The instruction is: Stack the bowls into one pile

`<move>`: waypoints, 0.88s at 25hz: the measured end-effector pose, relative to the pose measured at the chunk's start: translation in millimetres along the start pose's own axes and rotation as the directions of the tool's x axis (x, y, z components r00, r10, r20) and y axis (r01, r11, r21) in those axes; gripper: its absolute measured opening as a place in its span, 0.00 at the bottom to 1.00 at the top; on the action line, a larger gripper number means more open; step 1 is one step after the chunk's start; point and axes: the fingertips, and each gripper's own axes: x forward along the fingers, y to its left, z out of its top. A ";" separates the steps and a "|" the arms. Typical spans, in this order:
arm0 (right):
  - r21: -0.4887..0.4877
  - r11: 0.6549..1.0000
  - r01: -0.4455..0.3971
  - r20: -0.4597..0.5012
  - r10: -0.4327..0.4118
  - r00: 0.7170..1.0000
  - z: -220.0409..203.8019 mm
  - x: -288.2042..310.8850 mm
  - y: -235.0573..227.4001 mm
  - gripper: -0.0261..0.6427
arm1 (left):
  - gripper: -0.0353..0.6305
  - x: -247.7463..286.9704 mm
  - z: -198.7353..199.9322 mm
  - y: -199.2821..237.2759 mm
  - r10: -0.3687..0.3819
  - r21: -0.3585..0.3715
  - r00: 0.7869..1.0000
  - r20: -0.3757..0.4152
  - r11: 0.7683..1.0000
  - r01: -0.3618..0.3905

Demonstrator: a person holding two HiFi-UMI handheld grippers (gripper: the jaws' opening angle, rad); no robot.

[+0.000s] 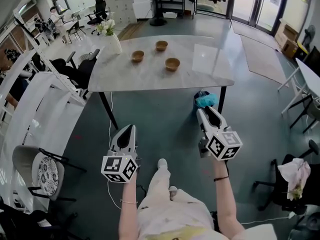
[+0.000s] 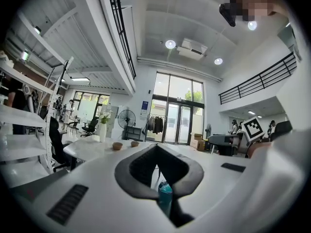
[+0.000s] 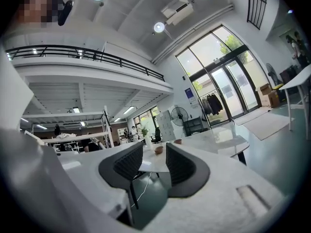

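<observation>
1. On the table's [image 1: 150, 79] left corner stands a white vase [image 1: 114, 44] with flowers in it.
2. Near the middle of the table sit three brown bowls, all apart and not yet in a pile. The left bowl [image 1: 137, 56] comes first. The back bowl [image 1: 161, 45] is close to the far edge. The right bowl [image 1: 172, 64] is nearest the front edge.
3. Over the floor, well short of the table's front edge, is the left gripper [image 1: 132, 127]. Its jaws are pressed together with nothing between them. Its cube [image 1: 120, 168] shows black and white squares, no words.
4. By the table's front right corner is the right gripper [image 1: 208, 110]. Its jaws stand apart and hold nothing. A teal thing [image 1: 206, 101] sits just past its tips. The right cube [image 1: 224, 145] has the same square marks.
5. Beside the glass doors hangs a blue sign [image 3: 188, 92], too small to read.
</observation>
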 end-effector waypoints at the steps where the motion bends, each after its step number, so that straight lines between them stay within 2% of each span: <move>1: 0.000 1.000 0.002 -0.004 -0.002 1.000 -1.1 7.3 -3.0 0.24 | 0.05 7.3 -0.9 3.4 -0.001 -0.003 1.000 -0.003 1.000 0.001; 14: 0.014 0.998 0.058 -0.020 -0.058 0.998 1.3 129.2 -38.0 0.26 | 0.05 120.0 18.9 83.5 -0.016 -0.040 1.000 0.004 0.999 0.016; 22: 0.081 0.991 0.102 -0.020 -0.101 0.995 -0.4 193.0 -66.9 0.26 | 0.05 187.8 25.4 113.9 -0.066 -0.050 0.998 -0.004 0.997 0.066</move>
